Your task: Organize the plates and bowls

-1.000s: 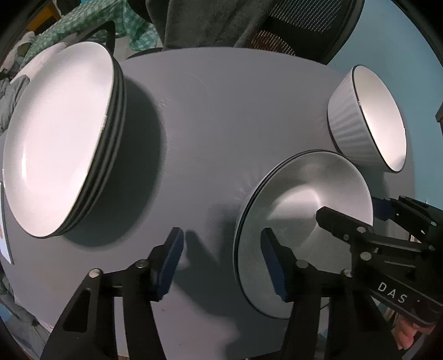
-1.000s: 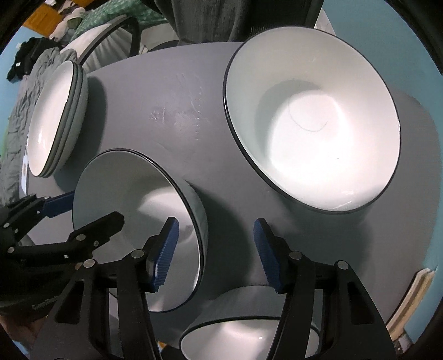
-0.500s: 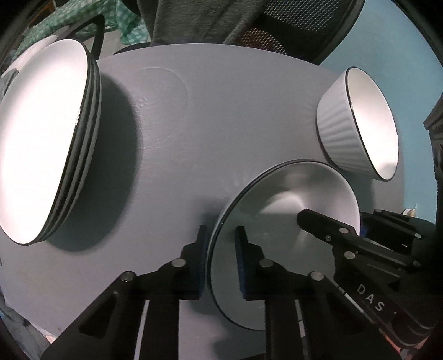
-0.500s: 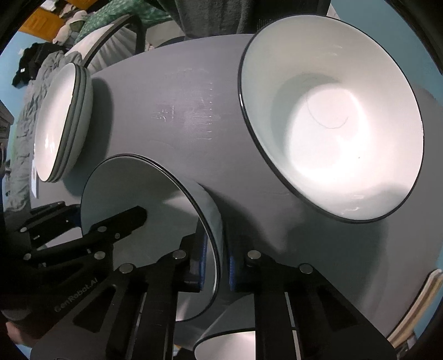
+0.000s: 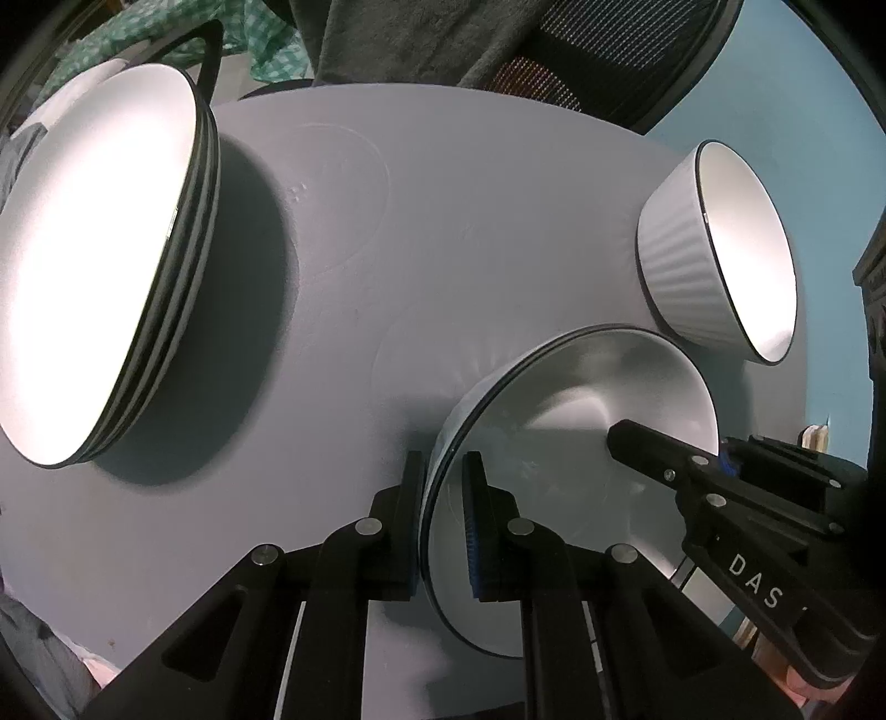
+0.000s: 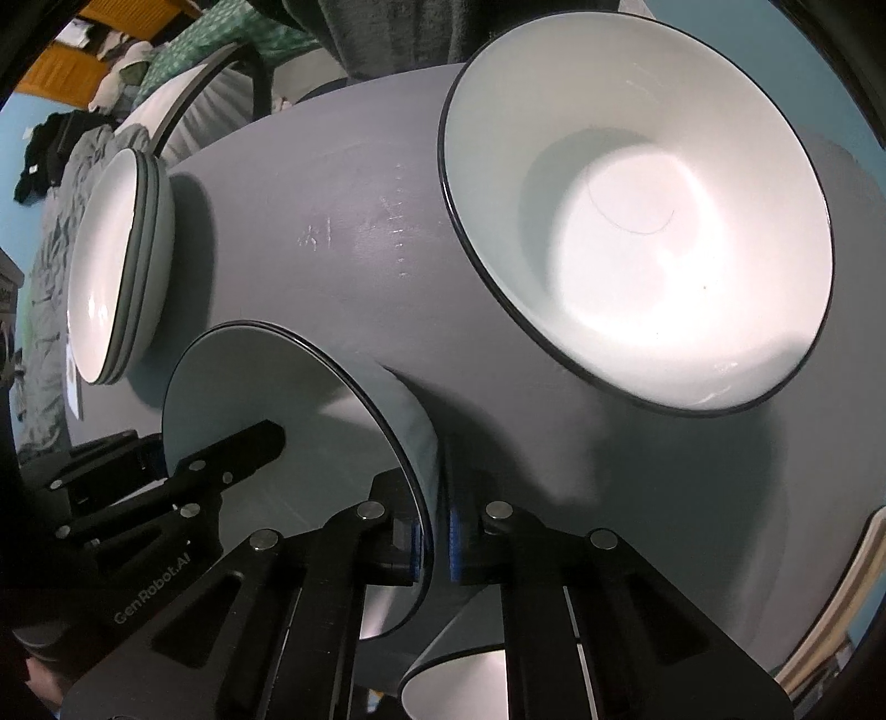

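A white plate with a dark rim sits near the front of the round grey table. My left gripper is shut on its left rim. My right gripper is shut on the same plate at its right rim; it also shows in the left wrist view. A stack of white plates stands at the left, also in the right wrist view. A ribbed white bowl stands at the right, seen large in the right wrist view.
A second small bowl sits under my right gripper at the table's front edge. A dark mesh chair with grey cloth stands behind the table. Green checked fabric lies at the far left.
Both grippers went from open to shut on the plate's opposite rims. The plate now looks slightly lifted or tilted from the table.
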Action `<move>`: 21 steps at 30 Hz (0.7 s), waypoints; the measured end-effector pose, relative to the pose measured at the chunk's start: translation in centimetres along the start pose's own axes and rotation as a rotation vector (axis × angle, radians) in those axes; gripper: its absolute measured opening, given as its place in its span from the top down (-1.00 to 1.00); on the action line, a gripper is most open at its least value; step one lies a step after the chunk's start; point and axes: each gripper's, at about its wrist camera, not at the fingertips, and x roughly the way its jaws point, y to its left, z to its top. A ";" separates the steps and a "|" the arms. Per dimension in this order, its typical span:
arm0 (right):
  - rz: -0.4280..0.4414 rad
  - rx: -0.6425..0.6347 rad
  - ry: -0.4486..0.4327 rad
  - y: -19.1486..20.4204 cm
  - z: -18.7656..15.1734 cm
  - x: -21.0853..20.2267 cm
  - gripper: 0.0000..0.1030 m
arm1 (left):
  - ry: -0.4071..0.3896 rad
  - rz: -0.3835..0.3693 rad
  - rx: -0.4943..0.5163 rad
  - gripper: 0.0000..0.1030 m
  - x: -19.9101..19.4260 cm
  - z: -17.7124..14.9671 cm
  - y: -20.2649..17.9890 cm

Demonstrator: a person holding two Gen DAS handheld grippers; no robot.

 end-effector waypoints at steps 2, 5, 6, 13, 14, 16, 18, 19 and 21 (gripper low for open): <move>0.010 0.014 -0.003 -0.1 0.1 -0.1 0.86 | -0.003 0.003 0.004 0.77 0.4 0.3 -0.2; 0.013 0.031 -0.007 0.0 0.4 -0.3 0.85 | -0.009 0.000 0.008 0.77 0.0 0.5 -0.5; 0.012 0.035 -0.010 0.1 0.4 -0.4 0.85 | -0.011 -0.002 0.008 0.77 -0.3 0.7 -0.3; 0.012 0.052 -0.044 0.8 0.2 -2.3 0.85 | -0.038 -0.025 0.023 0.77 -2.0 1.3 -0.3; 0.011 0.054 -0.047 0.9 0.1 -2.6 0.85 | -0.046 -0.029 0.031 0.77 -2.6 1.4 -0.4; 0.009 0.055 -0.055 1.0 0.1 -3.4 0.85 | -0.059 -0.033 0.046 0.77 -3.4 1.8 -0.6; 0.010 0.058 -0.067 1.1 0.2 -4.5 0.85 | -0.071 -0.039 0.064 0.77 -4.6 2.3 -0.9; 0.011 0.057 -0.069 1.1 0.3 -4.7 0.86 | -0.078 -0.044 0.073 0.77 -5.1 2.5 -1.2; 0.015 0.068 -0.081 1.0 0.2 -5.5 0.85 | -0.095 -0.046 0.096 0.77 -5.8 2.9 -1.7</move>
